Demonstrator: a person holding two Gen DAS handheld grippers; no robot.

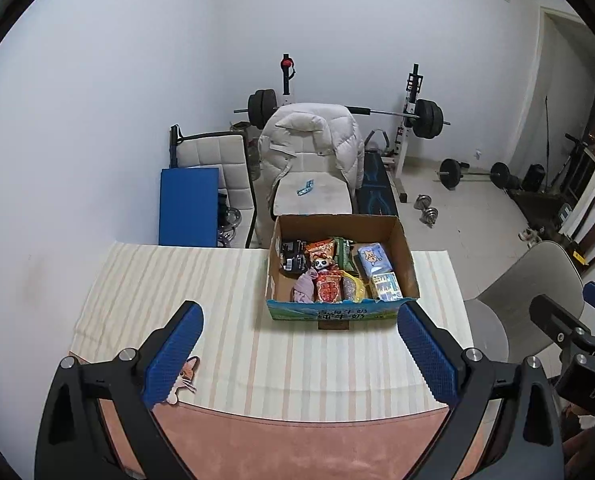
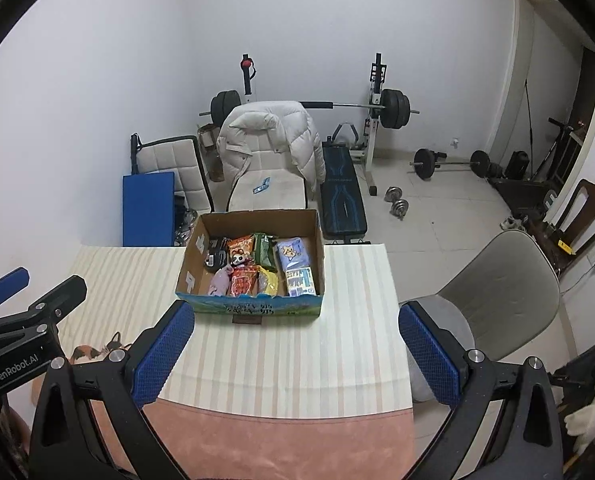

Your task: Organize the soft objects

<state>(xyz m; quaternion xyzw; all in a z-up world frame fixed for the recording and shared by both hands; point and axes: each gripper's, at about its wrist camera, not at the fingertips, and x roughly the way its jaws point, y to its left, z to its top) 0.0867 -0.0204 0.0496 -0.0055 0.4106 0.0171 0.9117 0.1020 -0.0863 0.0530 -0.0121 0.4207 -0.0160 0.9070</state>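
Observation:
An open cardboard box point(image 1: 407, 258) stands on the striped tablecloth point(image 1: 225, 312). It holds several soft things: a panda toy point(image 1: 321, 265), a red snack bag point(image 1: 328, 289), a pink cloth point(image 1: 305, 285) and blue tissue packs point(image 1: 373, 258). The box also shows in the right wrist view point(image 2: 317, 240). My left gripper point(image 1: 301, 352) is open and empty, above the table short of the box. My right gripper point(image 2: 297, 348) is open and empty, likewise short of the box.
A grey chair point(image 2: 501, 292) stands right of the table. A cat picture point(image 1: 185, 376) lies on the cloth at the left. Behind the table are a chair with a white jacket point(image 1: 309, 140), a blue pad point(image 1: 189, 204) and a barbell rack point(image 1: 413, 120).

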